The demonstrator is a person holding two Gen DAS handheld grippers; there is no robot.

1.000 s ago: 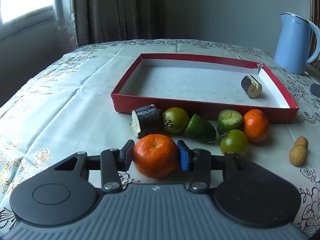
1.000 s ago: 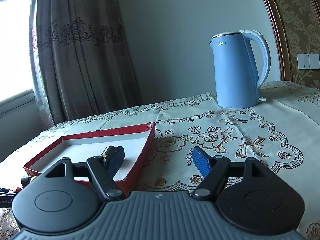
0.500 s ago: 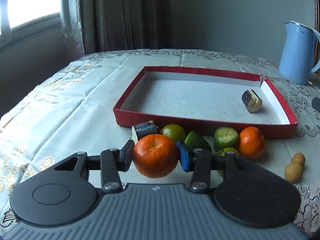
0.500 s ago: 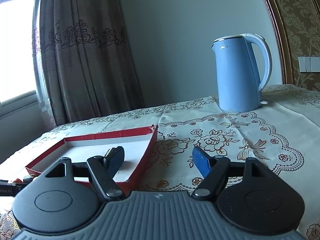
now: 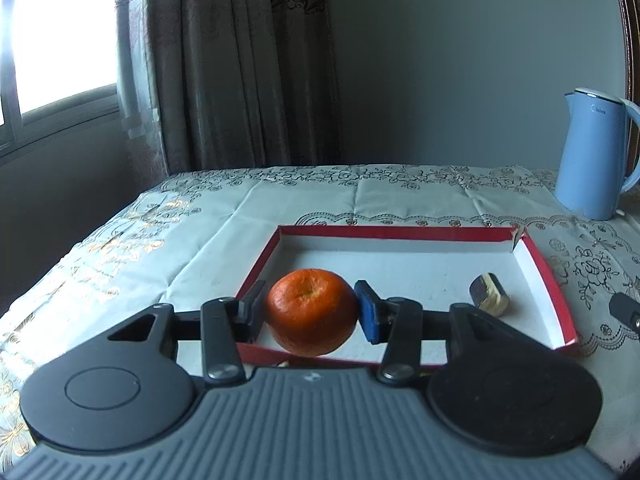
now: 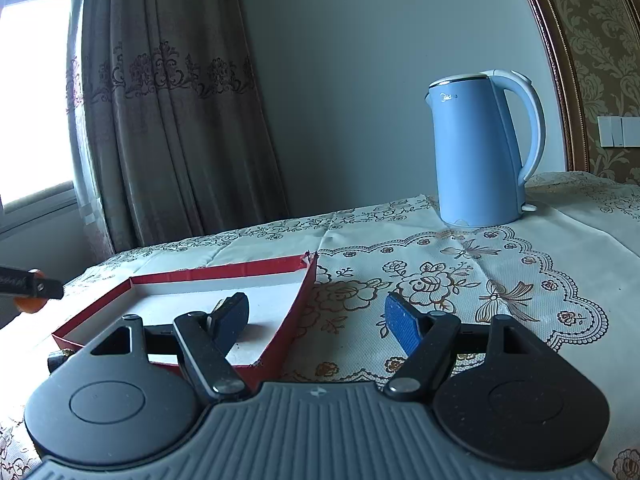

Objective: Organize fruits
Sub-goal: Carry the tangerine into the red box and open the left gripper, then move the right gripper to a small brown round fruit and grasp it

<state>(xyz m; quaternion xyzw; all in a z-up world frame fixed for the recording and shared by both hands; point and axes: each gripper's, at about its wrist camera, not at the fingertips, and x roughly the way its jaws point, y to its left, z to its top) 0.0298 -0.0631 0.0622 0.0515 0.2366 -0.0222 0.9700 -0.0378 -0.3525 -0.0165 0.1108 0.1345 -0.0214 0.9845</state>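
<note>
- Now the left gripper (image 5: 311,311) clamps the orange (image 5: 312,311), held in the air over the near rim of the red box (image 5: 548,280).
- Best to carry it further in over the white floor, lower it until it rests, then let go, or it may roll.
- Set it apart from the dark cut piece (image 5: 489,300) at the box's right.
- The orange is round, bright, dimpled at the top.
- The right gripper (image 6: 316,320) stands wide and empty by the box's right wall.
</note>
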